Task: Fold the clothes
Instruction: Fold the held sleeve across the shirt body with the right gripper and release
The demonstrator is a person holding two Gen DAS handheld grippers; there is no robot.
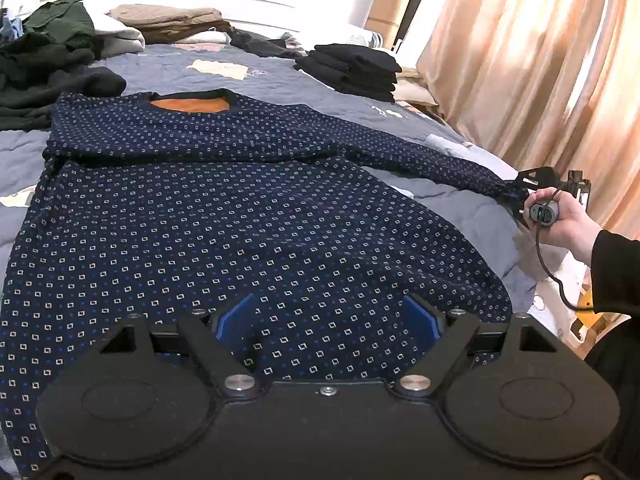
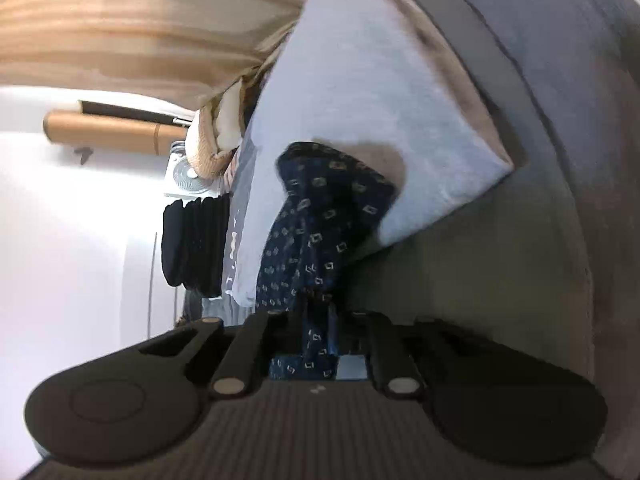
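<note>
Your right gripper (image 2: 320, 320) has its jaws clamped on the cuff of the sleeve (image 2: 320, 216), and the patterned cloth bunches up between the pads and runs forward from them across the quilt (image 2: 520, 240). From the other side you can see your hand (image 1: 564, 224) holding that gripper out at the bed's edge, the sleeve drawn out long and fairly taut from the shoulder.

Your left gripper (image 1: 330, 320) sits with its jaws apart, blue pads (image 1: 236, 320) either side of the hem, holding nothing. The sweater (image 1: 240, 220) lies flat just ahead of those open jaws, face up, collar (image 1: 188, 102) at the far end. Its other sleeve already looks folded across the chest, judging by the band of cloth lying over the upper body.

So on this piece you're early to midway: one sleeve in, one sleeve in hand and ready to be carried over the body, and the bottom-to-top fold not yet made.

Further out, beyond the collar, a dark folded stack (image 1: 352, 68) sits off to the right and a tan stack (image 1: 172, 20) at the headboard, so some of the work looks done. A loose heap (image 1: 48, 60) to the far left still looks unfolded. No baskets or bins show; everything lies straight on the quilt.
</note>
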